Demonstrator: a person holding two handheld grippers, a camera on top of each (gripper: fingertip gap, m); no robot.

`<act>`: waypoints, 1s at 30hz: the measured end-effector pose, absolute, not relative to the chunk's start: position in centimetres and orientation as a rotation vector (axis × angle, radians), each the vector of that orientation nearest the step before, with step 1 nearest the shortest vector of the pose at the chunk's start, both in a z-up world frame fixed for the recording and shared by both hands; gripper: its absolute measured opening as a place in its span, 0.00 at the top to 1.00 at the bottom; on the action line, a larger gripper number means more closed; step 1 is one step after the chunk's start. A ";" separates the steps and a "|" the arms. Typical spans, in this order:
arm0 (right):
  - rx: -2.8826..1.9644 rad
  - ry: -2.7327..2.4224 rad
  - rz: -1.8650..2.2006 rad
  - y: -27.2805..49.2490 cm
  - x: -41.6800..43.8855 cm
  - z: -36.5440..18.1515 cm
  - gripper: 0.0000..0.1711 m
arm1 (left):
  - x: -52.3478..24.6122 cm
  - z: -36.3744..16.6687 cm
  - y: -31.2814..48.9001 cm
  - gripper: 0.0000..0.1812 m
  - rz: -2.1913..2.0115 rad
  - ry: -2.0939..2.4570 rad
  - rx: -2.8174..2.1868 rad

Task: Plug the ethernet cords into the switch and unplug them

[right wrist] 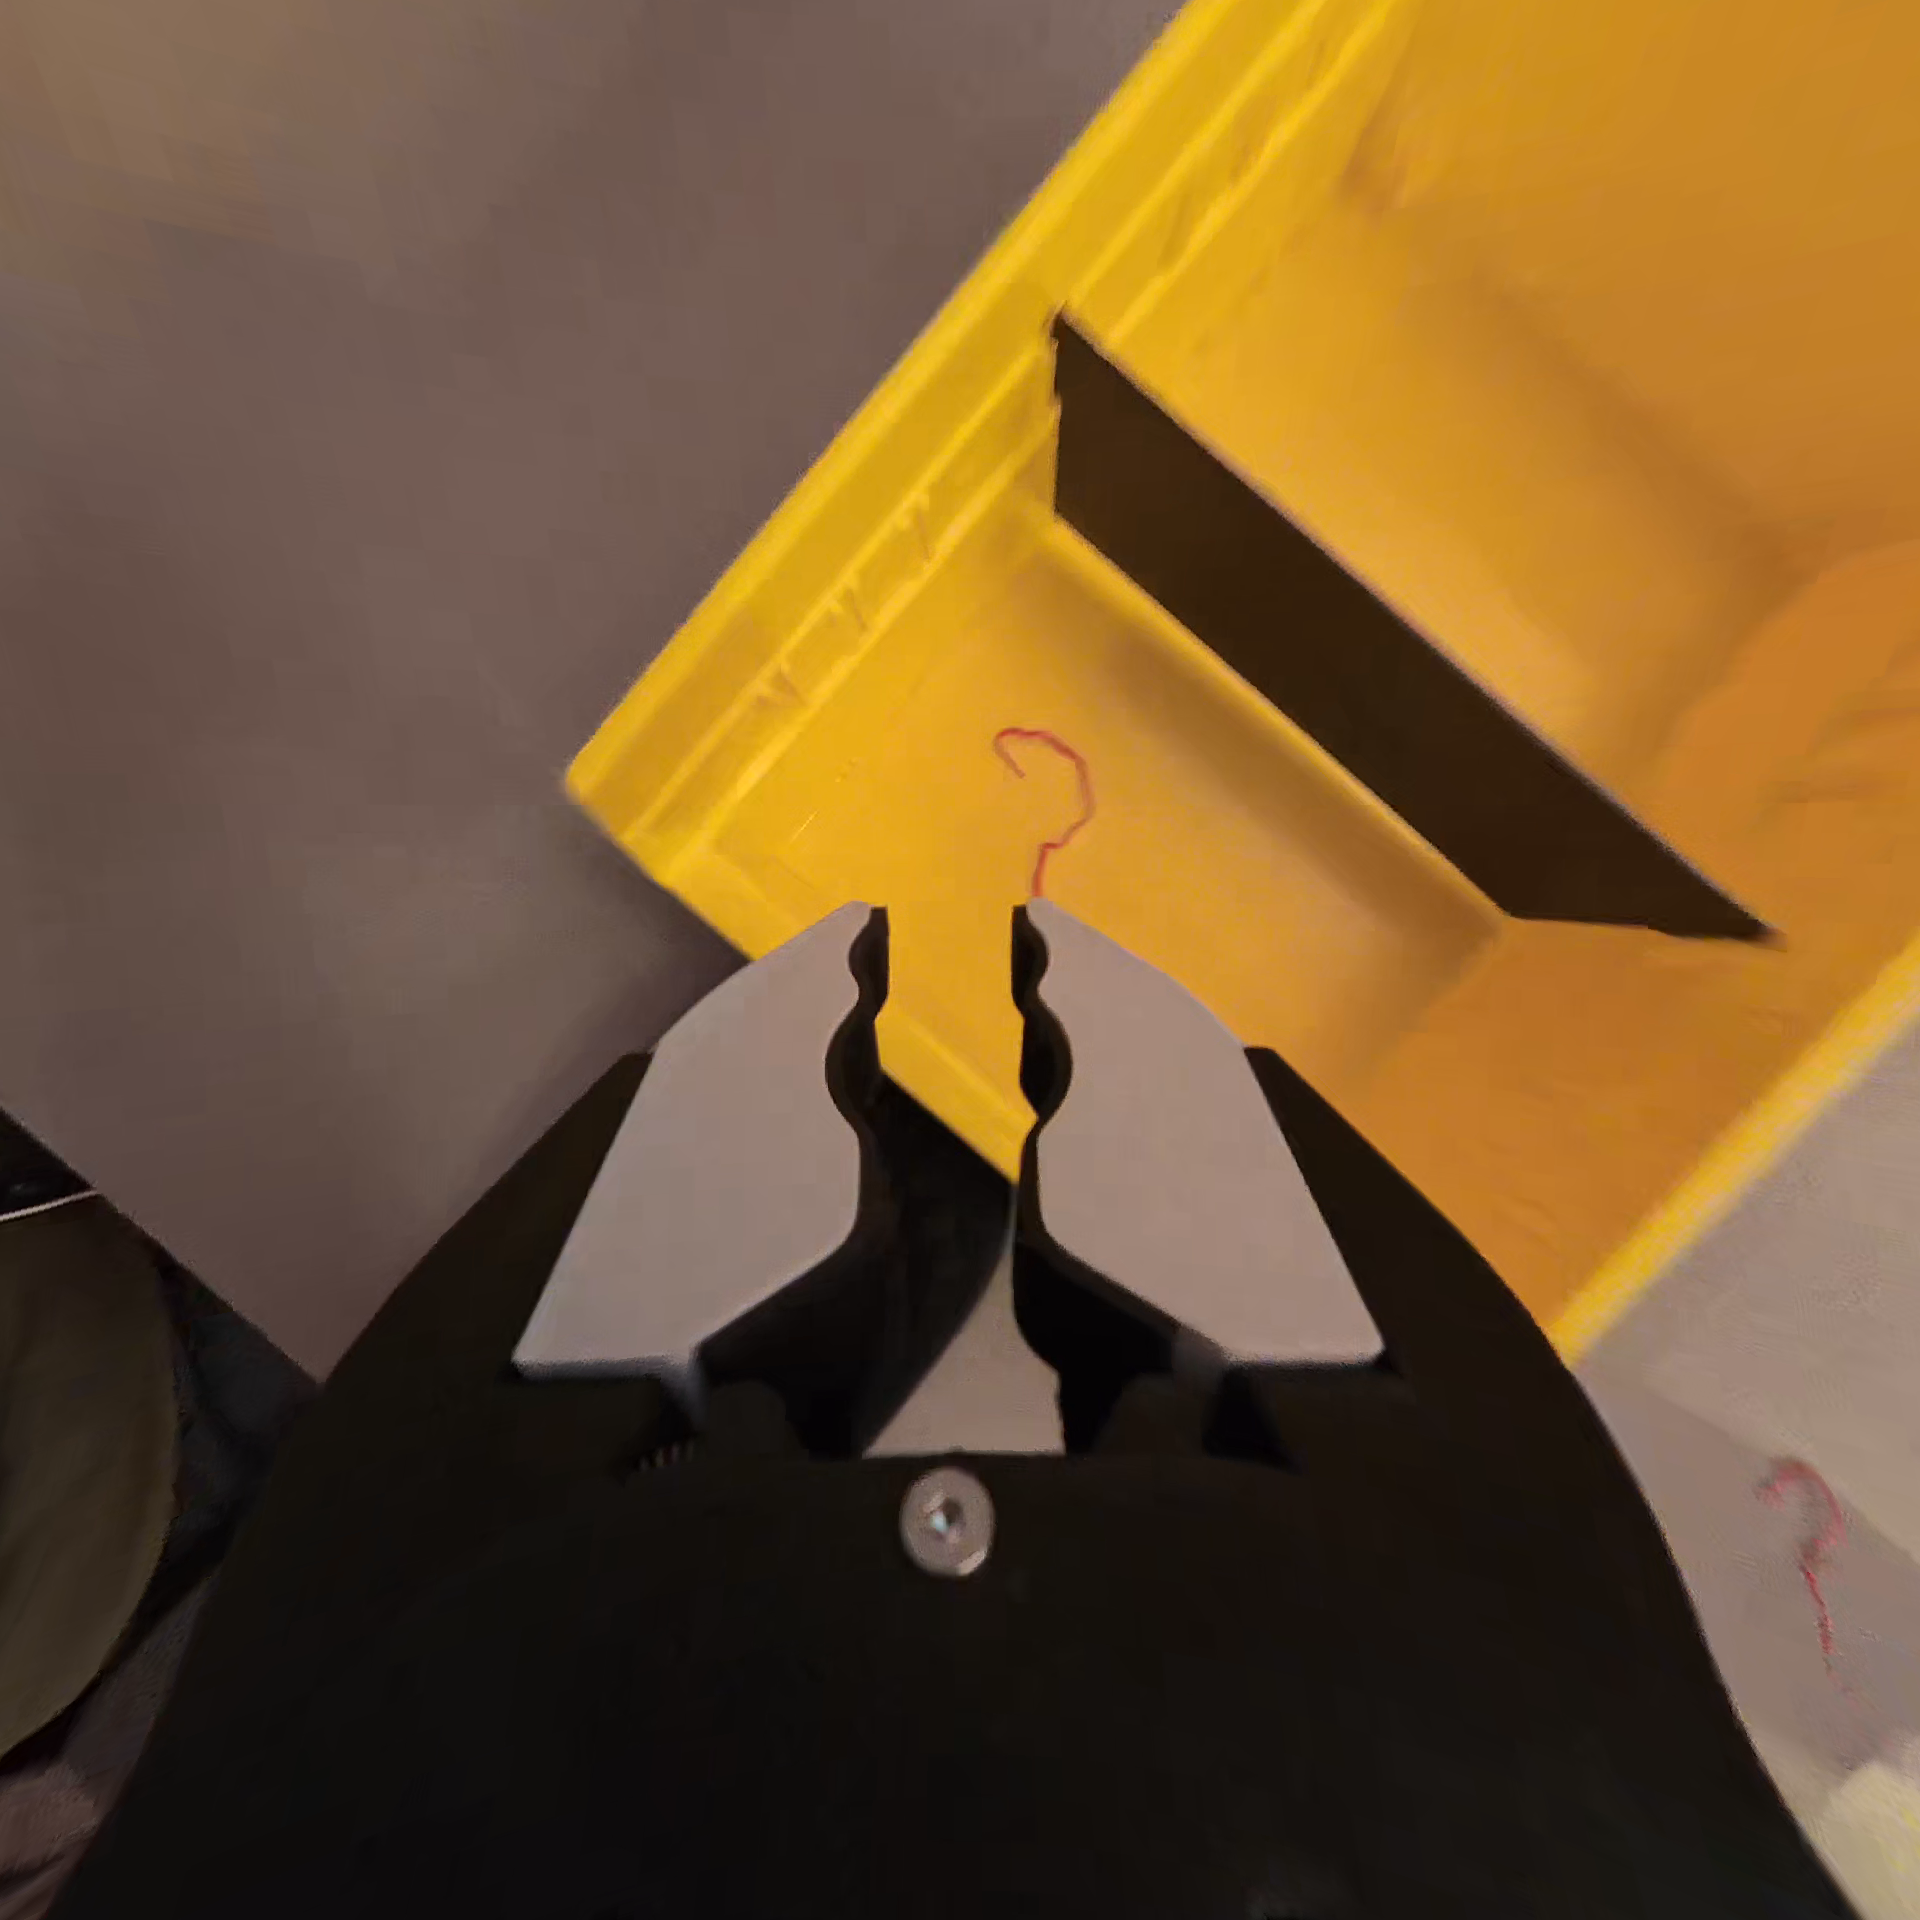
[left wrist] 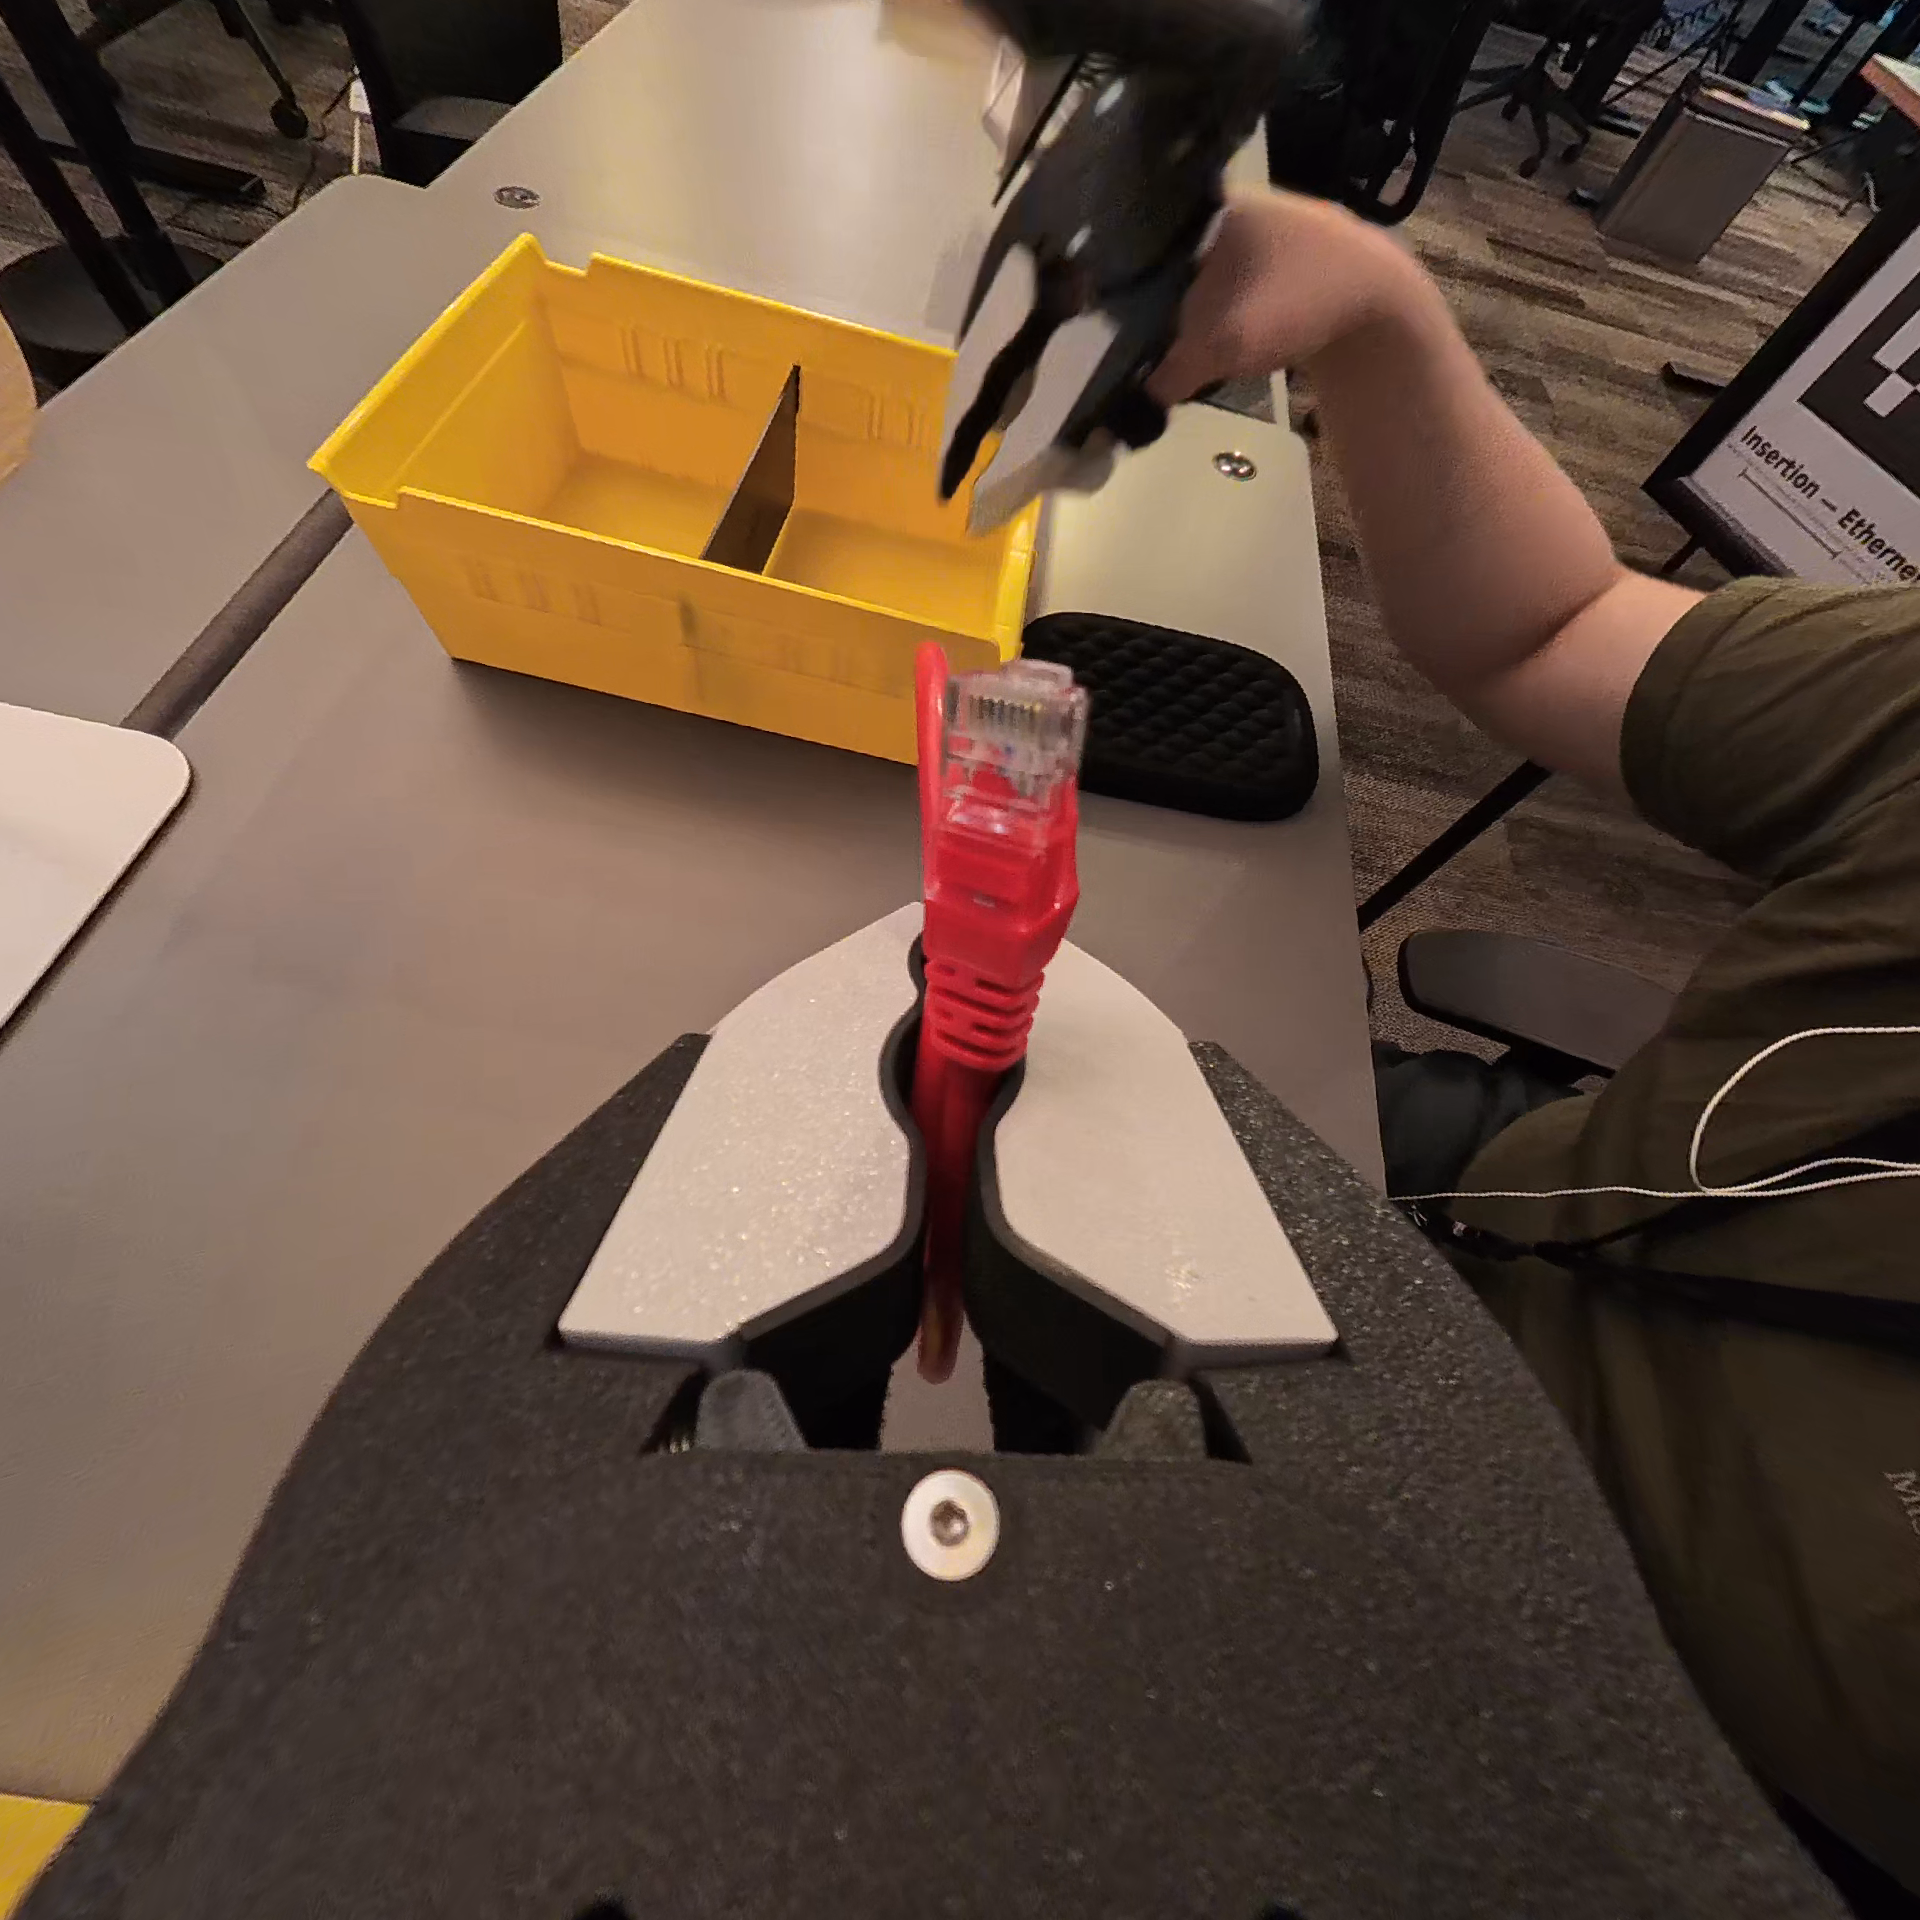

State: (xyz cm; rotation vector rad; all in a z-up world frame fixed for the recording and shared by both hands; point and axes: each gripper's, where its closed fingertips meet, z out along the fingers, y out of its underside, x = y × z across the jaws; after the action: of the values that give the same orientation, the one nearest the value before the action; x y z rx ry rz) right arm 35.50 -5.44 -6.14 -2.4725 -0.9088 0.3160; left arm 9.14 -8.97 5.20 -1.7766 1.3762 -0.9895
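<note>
Pinching a red ethernet cord (left wrist: 982, 997) at the left gripper (left wrist: 971, 935), jaws pressed in on the ribbed boot, clear plug (left wrist: 1013, 727) standing upright past the fingertips with its latch side turned left. Trailing back down between the grey finger plates, the red cable. Ahead on the grey table (left wrist: 436, 935), a yellow bin (left wrist: 665, 540) with a dark divider (left wrist: 758, 478) splitting it in two, both halves showing bare floor from this angle. Just beside the bin's right corner, a black quilted pad (left wrist: 1174, 717), close to the table's right edge. Plenty of bare tabletop between plug and bin; at far left, a pale rounded mat (left wrist: 73, 821) cut by the frame. Up top, blurred, the right gripper (left wrist: 977, 488) held in a hand (left wrist: 1278, 301), hanging over the bin's right rim, tips angled down. Beyond the table edge at right, carpet and a framed sign (left wrist: 1829, 416). No switch showing in this view. Over to the right wrist view: right gripper (right wrist: 951, 920) with jaws spread, nothing between them, tips poised above the bin (right wrist: 810, 665) near its corner. On the bin floor just past the fingertips, a thin red thread (right wrist: 1060, 800) curled like a hook. Slanting across the interior, the divider (right wrist: 1351, 665), well apart from the tips. Left of the bin wall, open grey table (right wrist: 312, 416). No cord or switch showing here either; whole picture smeared.
</note>
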 end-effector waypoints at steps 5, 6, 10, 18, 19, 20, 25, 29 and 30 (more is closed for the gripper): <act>-2.069 -0.621 0.142 -6.8 45.7 3.7 0.92 | 9.6 5.1 -9.2 1.00 -0.987 1.391 -1.774; -2.017 -0.555 0.123 -6.6 48.6 4.3 0.91 | 9.7 4.9 -9.2 1.00 -0.983 1.396 -1.775; -2.066 -0.425 0.025 -4.7 58.9 -1.6 0.89 | 9.9 4.8 -9.4 1.00 -0.978 1.408 -1.776; -2.409 -0.313 -0.147 -4.4 67.6 -13.9 0.88 | 10.0 4.3 -9.2 1.00 -0.964 1.407 -1.796; -2.424 -0.310 -0.143 -4.3 67.9 -14.4 0.88 | 10.0 4.2 -9.1 1.00 -0.960 1.410 -1.799; -2.441 -0.306 -0.136 -4.2 68.1 -14.9 0.88 | 10.0 4.2 -9.1 1.00 -0.956 1.410 -1.802; -2.501 -0.255 -0.076 -3.7 68.6 -16.1 0.98 | 9.9 4.1 -8.9 1.00 -0.954 1.404 -1.809; -2.499 -0.229 -0.019 -4.1 67.9 -15.5 0.99 | 9.7 4.4 -9.0 1.00 -0.954 1.400 -1.802; -2.482 -0.231 -0.029 -4.3 67.5 -14.7 0.99 | 9.6 4.6 -9.0 1.00 -0.954 1.398 -1.796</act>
State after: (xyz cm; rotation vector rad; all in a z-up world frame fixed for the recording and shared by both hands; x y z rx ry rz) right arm 67.49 -4.30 -14.75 -2.4817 -0.2311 -0.0286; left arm 9.59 -9.02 4.57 -1.7961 1.3981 -0.9536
